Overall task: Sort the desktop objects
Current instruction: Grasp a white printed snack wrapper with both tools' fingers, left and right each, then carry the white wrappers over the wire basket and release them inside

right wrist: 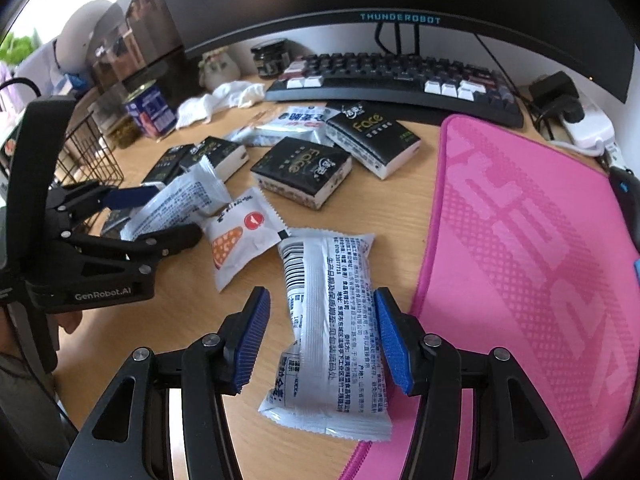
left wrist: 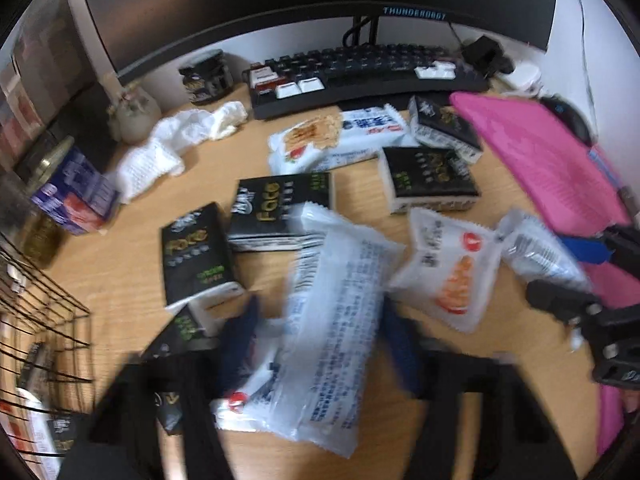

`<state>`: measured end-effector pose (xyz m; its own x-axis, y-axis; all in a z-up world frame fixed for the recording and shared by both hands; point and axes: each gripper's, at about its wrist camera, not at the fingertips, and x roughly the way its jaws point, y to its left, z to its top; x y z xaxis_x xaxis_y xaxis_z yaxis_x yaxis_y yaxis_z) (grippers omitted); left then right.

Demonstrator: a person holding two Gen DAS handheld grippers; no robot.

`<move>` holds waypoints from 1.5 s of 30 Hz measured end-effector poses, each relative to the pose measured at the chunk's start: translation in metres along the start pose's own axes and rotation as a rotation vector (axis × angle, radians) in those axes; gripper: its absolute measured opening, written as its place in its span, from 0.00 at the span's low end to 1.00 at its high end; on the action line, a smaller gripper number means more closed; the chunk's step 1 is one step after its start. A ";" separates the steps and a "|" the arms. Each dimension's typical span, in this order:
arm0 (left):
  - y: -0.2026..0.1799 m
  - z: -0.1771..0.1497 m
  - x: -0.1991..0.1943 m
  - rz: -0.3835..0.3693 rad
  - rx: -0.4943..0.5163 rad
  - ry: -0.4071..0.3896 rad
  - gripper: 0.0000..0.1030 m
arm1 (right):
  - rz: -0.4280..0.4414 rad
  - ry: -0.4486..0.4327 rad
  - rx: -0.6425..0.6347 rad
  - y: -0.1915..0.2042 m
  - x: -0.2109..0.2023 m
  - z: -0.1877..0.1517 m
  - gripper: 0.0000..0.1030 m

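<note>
My left gripper [left wrist: 316, 344] is shut on a long white snack packet [left wrist: 340, 320], held between its blue pads; the same gripper shows at the left of the right wrist view [right wrist: 160, 216], holding that packet [right wrist: 180, 204]. My right gripper [right wrist: 318, 340] is open, its blue pads on either side of another white snack packet [right wrist: 332, 332] lying on the desk. A white packet with an orange print [right wrist: 240, 240] lies between them. Several black "Face" tissue packs [right wrist: 304, 168] and a blue-and-white snack packet [left wrist: 340, 140] lie further back.
A black wire basket [left wrist: 36, 320] stands at the left desk edge. A pink mat [right wrist: 520, 260] covers the right side. A keyboard [right wrist: 400, 84], monitor, dark jar [left wrist: 206, 78], blue tin [left wrist: 72, 196] and crumpled white tissues [left wrist: 180, 140] line the back.
</note>
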<state>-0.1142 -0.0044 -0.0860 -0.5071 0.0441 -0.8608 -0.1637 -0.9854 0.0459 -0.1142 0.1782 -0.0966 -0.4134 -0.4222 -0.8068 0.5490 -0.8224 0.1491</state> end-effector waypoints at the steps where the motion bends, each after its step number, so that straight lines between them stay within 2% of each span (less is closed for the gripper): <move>1: 0.000 0.000 0.000 -0.005 -0.002 0.005 0.41 | 0.002 0.000 -0.002 0.000 0.001 0.000 0.52; 5: -0.005 -0.001 -0.001 0.036 0.018 0.000 0.40 | 0.016 0.000 0.004 0.001 0.001 0.001 0.51; 8: -0.008 -0.002 -0.002 0.069 0.031 -0.002 0.40 | 0.024 0.001 0.021 -0.002 0.000 0.001 0.36; 11: -0.012 -0.003 -0.007 0.101 0.045 -0.021 0.40 | 0.016 -0.001 0.019 -0.002 -0.001 0.001 0.35; 19: -0.019 -0.004 -0.028 0.081 0.050 -0.054 0.40 | 0.017 -0.035 0.017 0.001 -0.020 0.001 0.35; 28: -0.020 -0.010 -0.071 0.085 0.044 -0.125 0.40 | 0.018 -0.100 -0.008 0.018 -0.055 0.004 0.35; 37: 0.015 -0.032 -0.136 0.139 -0.041 -0.239 0.40 | 0.075 -0.162 -0.121 0.079 -0.081 0.025 0.35; 45: 0.085 -0.063 -0.185 0.235 -0.191 -0.294 0.40 | 0.173 -0.197 -0.309 0.181 -0.088 0.057 0.35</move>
<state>0.0187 -0.1070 0.0454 -0.7363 -0.1676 -0.6556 0.1309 -0.9858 0.1050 -0.0198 0.0447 0.0334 -0.4110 -0.6338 -0.6553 0.8025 -0.5925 0.0699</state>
